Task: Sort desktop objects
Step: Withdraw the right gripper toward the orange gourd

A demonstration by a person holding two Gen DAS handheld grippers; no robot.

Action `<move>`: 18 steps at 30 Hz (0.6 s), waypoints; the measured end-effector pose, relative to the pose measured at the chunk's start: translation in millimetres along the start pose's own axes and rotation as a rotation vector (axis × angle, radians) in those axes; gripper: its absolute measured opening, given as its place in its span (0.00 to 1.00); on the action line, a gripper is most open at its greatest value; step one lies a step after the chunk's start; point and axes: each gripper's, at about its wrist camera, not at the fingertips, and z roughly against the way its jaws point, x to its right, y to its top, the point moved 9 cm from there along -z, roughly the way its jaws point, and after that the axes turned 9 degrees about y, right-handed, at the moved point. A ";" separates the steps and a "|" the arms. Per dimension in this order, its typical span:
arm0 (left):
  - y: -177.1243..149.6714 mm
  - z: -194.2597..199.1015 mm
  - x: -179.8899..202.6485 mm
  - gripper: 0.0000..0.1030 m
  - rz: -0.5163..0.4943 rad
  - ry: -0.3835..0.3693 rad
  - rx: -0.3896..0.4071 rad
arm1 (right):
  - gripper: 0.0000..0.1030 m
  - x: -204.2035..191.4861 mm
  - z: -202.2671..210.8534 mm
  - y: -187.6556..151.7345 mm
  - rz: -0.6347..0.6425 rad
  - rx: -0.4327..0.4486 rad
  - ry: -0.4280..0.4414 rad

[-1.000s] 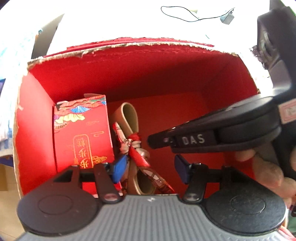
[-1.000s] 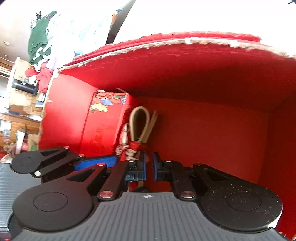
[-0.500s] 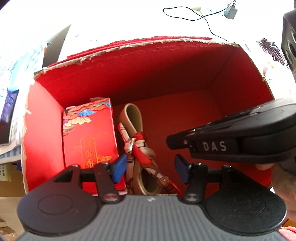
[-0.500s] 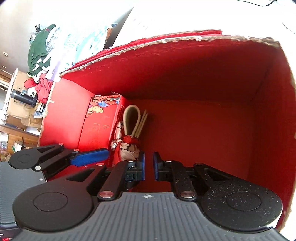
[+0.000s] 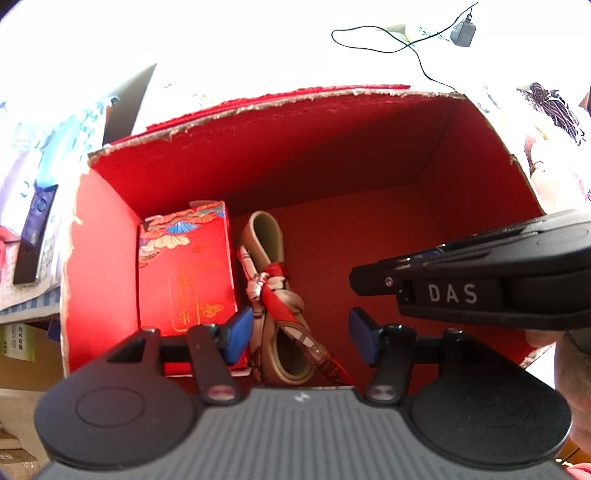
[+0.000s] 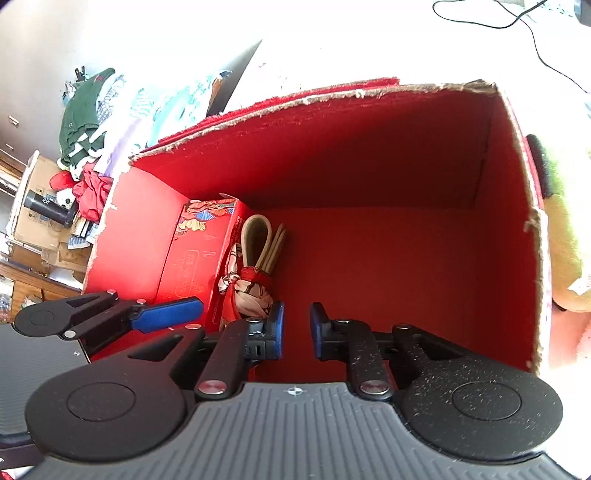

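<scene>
While the left wrist view looks down into the red box point(image 5: 332, 155), two things already lie on its floor at the left side: a red patterned carton point(image 5: 186, 273) standing against the left wall, and just beside it a beige strap bundle tied with a red-and-white scarf point(image 5: 273, 295). The left gripper point(image 5: 301, 330) hangs above that bundle with its blue pads set wide apart and nothing between them. From the right, the black body of the right gripper point(image 5: 480, 284), marked DAS, reaches over the box's open top. Beyond the box, a black cable and plug point(image 5: 461, 33) lie on the bright desktop, and printed items sit off to the right, too washed out to name.

Seen from the right wrist view, the same carton point(image 6: 199, 251) and scarf bundle point(image 6: 251, 280) fill only the left part of the box point(image 6: 369, 147); the rest of the floor is bare red. The right gripper point(image 6: 297, 328) shows a narrow gap between its pads and holds nothing. A yellow-green plush thing point(image 6: 561, 229) rests outside, touching the box's right wall.

Judging from this, sorting is partly done: two items are stowed, both grippers are free, and things outside the box likely remain to be fetched.
</scene>
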 end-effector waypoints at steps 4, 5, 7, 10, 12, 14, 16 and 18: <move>1.8 7.2 -1.2 0.60 0.007 0.027 0.026 | 0.18 -3.4 8.1 -0.1 0.016 0.030 0.002; 2.3 14.2 1.7 0.60 0.009 0.031 0.032 | 0.19 -4.7 9.7 -0.1 0.019 0.038 0.005; 0.6 19.2 2.2 0.61 0.016 0.040 0.040 | 0.19 -6.2 14.9 -0.6 0.028 0.058 0.006; 1.4 26.7 4.8 0.61 0.025 0.055 0.052 | 0.20 -7.4 25.2 -2.5 0.039 0.089 0.008; 2.2 34.7 7.6 0.62 0.029 0.069 0.067 | 0.20 -7.5 33.2 -4.6 0.043 0.110 0.012; 2.2 41.7 10.4 0.65 0.030 0.081 0.083 | 0.20 -6.8 41.7 -7.0 0.048 0.129 0.012; 4.8 42.7 13.3 0.68 0.034 0.091 0.097 | 0.20 -7.6 50.0 -9.0 0.055 0.146 0.012; 5.7 48.2 14.9 0.69 0.039 0.100 0.109 | 0.20 -9.5 57.3 -10.5 0.062 0.166 0.014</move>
